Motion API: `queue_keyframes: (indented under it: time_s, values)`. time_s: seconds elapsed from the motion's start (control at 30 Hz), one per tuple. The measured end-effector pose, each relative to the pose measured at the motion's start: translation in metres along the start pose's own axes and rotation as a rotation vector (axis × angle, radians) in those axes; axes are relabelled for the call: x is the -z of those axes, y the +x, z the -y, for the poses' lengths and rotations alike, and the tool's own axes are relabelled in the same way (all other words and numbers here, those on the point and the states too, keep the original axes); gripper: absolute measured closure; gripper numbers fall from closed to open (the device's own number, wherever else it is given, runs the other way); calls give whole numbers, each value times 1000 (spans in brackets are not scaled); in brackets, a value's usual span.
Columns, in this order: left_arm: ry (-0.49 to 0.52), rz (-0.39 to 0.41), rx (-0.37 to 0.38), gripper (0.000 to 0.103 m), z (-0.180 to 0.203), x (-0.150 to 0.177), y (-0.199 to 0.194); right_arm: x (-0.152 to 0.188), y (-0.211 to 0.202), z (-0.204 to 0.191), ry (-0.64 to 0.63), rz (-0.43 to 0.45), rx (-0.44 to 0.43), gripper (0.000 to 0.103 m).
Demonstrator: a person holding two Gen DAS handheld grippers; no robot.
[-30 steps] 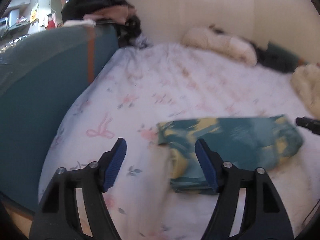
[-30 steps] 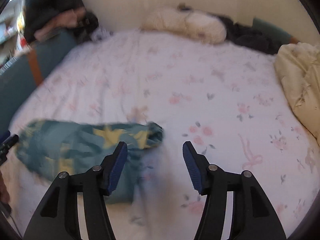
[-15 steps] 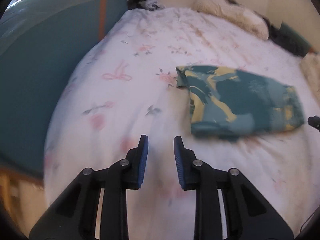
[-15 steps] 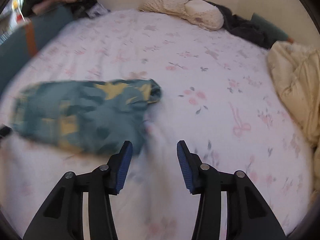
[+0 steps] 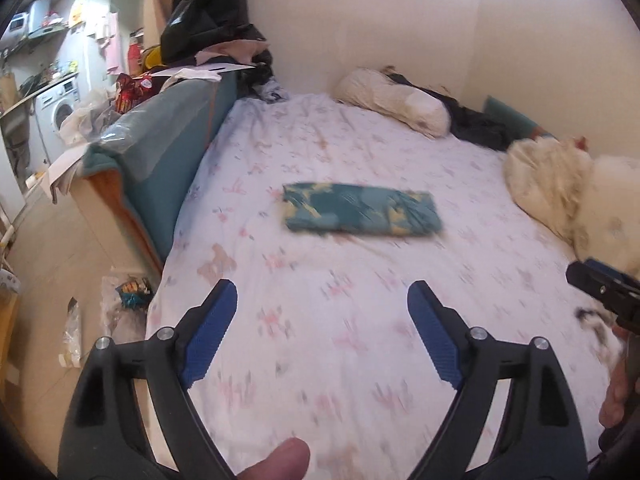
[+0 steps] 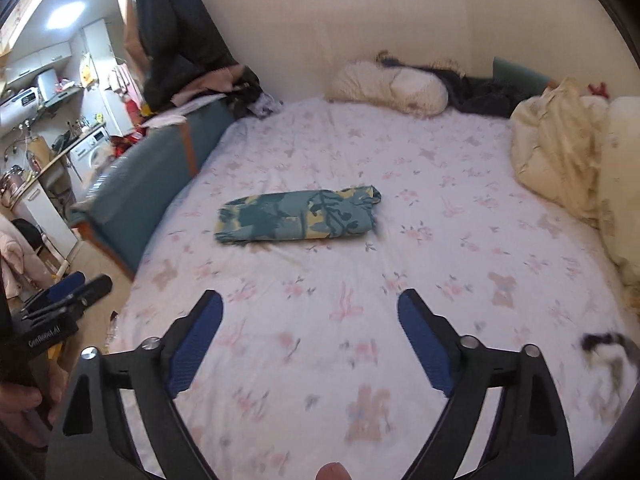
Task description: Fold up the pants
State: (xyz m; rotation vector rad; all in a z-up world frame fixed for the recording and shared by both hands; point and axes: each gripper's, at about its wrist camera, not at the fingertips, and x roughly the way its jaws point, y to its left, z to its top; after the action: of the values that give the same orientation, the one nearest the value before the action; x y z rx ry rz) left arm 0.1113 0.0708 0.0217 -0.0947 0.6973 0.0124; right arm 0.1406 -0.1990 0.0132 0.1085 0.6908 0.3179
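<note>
Pants (image 5: 362,215), teal with yellow patches, lie folded into a flat rectangle on the flowered bed sheet (image 5: 360,340), a little above the middle of my left wrist view and slightly blurred there. From my right wrist camera they sit left of centre, sharper, with the long edge running across the frame.

My left gripper (image 5: 322,330) fills the bottom of its frame with its blue pads (image 5: 208,334) spread wide. Its jaws have just been opening, and only bare sheet shows between them. My right gripper (image 6: 310,342) looks the same at the bottom of its own frame: jaws that have just been opening, standing wide, with nothing but sheet in the gap. Both are well apart from the pants, which neither one touches.

At the right edge of the left view I see the tip of the other gripper, and at the lower left of the right view the left one with a hand (image 6: 18,404) around its handle.

A cream pillow (image 6: 390,86) rests against the wall at the top of the bed, and a crumpled pale yellow blanket (image 6: 560,152) is heaped at the right. A teal bed end (image 5: 160,152) runs along the left, with a washing machine (image 5: 56,108) beyond it in the upper left.
</note>
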Motion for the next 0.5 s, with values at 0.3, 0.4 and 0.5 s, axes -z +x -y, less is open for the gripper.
queue_keyframes:
  time_s: [0.3,0.4,0.5]
  values:
    - [13,151,-38,1,8,50,-125,50,-109,-50,-22,107,47,2]
    - [-25,144,-25,1,3,64,-142,71,-134,-61,-38,141,51,0]
    - [-35,150,-11,1,1,80,-154,90,-147,-62,-24,143,21,0]
